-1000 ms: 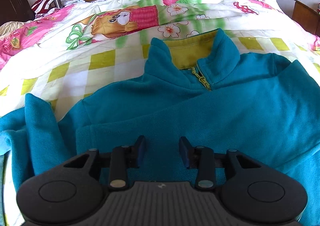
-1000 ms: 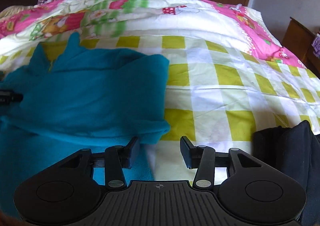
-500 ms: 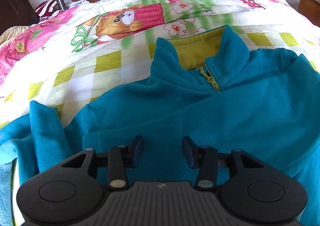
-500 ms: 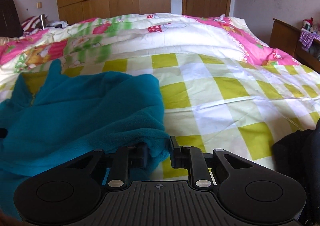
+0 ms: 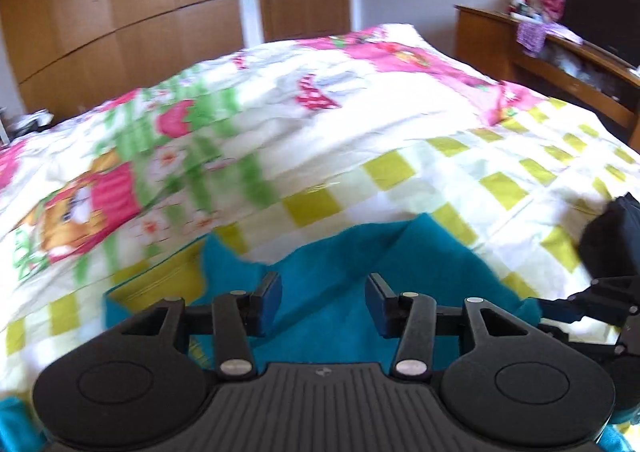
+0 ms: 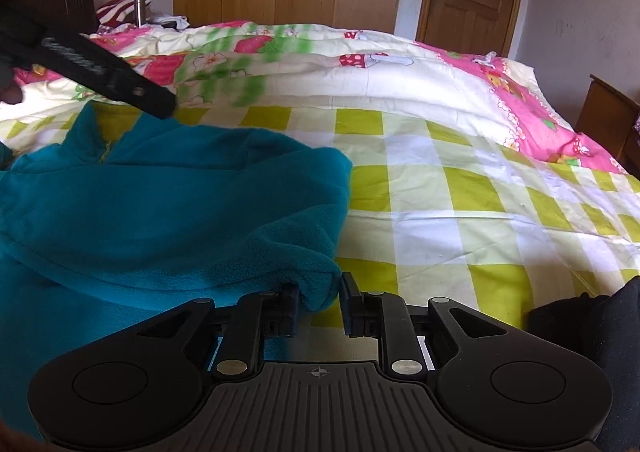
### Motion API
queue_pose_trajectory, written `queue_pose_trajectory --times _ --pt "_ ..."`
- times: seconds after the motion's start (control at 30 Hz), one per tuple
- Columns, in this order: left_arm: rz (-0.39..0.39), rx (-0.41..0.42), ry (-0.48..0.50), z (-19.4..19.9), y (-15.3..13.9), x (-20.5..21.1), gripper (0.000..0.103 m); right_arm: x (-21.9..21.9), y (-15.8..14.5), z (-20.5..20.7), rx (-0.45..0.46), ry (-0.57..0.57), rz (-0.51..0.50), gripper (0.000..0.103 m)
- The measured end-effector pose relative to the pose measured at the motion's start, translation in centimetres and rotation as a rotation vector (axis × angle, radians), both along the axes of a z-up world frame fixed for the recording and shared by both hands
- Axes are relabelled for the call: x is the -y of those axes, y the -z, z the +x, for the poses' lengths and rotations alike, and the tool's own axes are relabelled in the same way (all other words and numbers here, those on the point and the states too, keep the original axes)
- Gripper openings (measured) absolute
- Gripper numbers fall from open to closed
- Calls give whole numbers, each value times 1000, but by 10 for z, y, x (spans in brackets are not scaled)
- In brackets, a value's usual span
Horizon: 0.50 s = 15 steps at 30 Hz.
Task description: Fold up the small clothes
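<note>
One garment: teal fleece pullover (image 6: 168, 204), zip collar with yellow lining, spread on the bed (image 6: 480, 188) over the yellow-check part of the cover, toward the near edge.
Handling: soft, thick, light by the look of it; no stiffness, so it should drape and sag from any single hold. Pile looks grippy, not slippery; nothing fragile except the zip.
Where to hold: judged best at hems, cuffs and folded edges, where layers bunch enough for the pads to bite; a flat mid-panel pinch would likely lift one layer only.
Right claw (image 6: 318, 302): narrowed around a bunched end of the fleece, seemingly a sleeve end, at the garment's right side; the cloth fills the gap between the pads.
Left claw (image 5: 322, 302): spread wide, nothing between the pads, hanging above the fleece body with the collar lining just left of it.
Other: dark folded cloth (image 6: 592, 328) near the bed's near edge, right of the fleece, well apart from it.
Change, right: a second ago its pads stood open beside the sleeve end; now they are closed in on it.
Change, left: its view has swung off the collar front toward the door side; frame blurred, so it is moving. Claw is open as before.
</note>
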State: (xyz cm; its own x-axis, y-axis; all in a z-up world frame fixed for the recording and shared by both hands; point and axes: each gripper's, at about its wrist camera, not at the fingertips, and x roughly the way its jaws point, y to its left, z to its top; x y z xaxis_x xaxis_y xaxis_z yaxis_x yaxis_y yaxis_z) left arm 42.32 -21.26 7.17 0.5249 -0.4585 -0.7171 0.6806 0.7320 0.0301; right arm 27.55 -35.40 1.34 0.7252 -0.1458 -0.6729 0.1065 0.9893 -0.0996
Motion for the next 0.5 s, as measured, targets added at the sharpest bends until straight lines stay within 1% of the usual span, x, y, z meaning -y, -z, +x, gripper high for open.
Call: queue_pose_trajectory --times 0.07,0.13,0.23,0.27,0.33,0.37,0.4,0.5 --pt "27 -39 91 14 14 34 60 3 1 -4 -2 -35 -10 21" --pt "76 -108 152 29 36 64 60 5 3 -5 -6 -62 -23 21" --pt "165 -155 154 45 66 90 59 6 7 -6 14 -93 -56 21" --pt "173 -168 146 48 72 92 58 5 8 -6 17 -104 -68 21" --pt "139 -203 126 54 73 93 51 5 9 -6 22 -119 -75 21" --pt "130 -211 121 56 72 94 41 6 10 -6 16 -115 -62 21" --pt "136 -213 114 59 72 96 35 9 10 -6 6 -102 -36 21" --pt "164 -205 132 63 73 103 31 13 6 -9 -4 -74 9 21"
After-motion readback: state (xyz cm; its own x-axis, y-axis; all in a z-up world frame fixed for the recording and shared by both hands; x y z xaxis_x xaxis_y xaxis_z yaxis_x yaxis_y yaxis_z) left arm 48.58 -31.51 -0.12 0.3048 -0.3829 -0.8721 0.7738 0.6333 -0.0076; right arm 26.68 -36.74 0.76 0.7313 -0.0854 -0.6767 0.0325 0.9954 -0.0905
